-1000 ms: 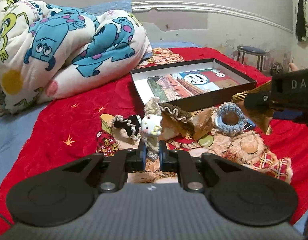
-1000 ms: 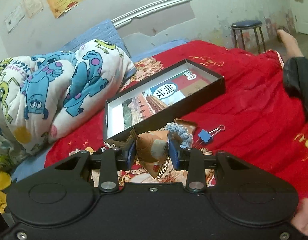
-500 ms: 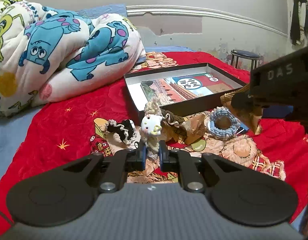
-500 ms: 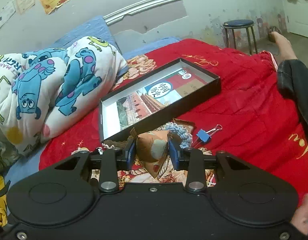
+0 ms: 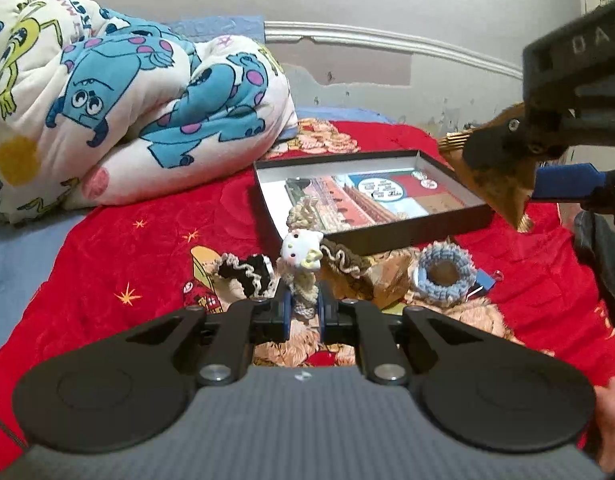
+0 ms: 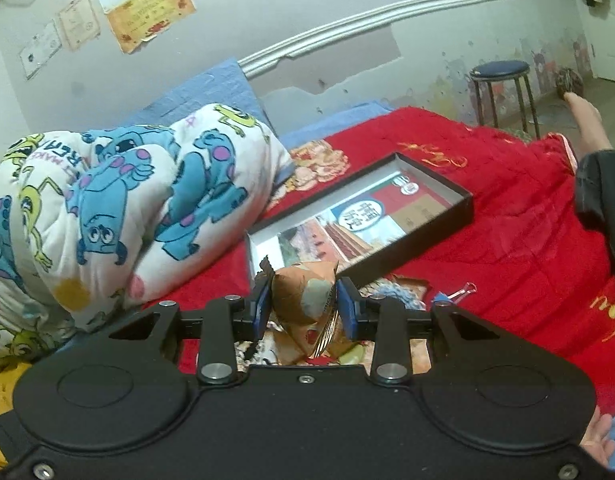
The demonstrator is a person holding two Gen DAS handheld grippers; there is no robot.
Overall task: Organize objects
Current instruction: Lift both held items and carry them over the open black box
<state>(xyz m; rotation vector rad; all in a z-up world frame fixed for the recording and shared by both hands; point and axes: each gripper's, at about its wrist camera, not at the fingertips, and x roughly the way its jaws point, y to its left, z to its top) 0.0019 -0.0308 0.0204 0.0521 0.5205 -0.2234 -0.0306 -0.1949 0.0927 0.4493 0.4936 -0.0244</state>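
**Both grippers loaded, box drop pending**

Brown pyramid packet centre-low in right wrist view, clamped between half-spread pads of right gripper, lifted off red bedspread. Cat-face scrunchie centre of left wrist view, pinched by nearly closed left gripper. Open black box above centre. Carry step; next, probably release over box.

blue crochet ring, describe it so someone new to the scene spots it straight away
Find the shallow black cardboard box on the red bedspread. Just in front of its near wall lies the light-blue crocheted yarn ring, the only round, open-centred blue piece among brown and cream frilly ones.
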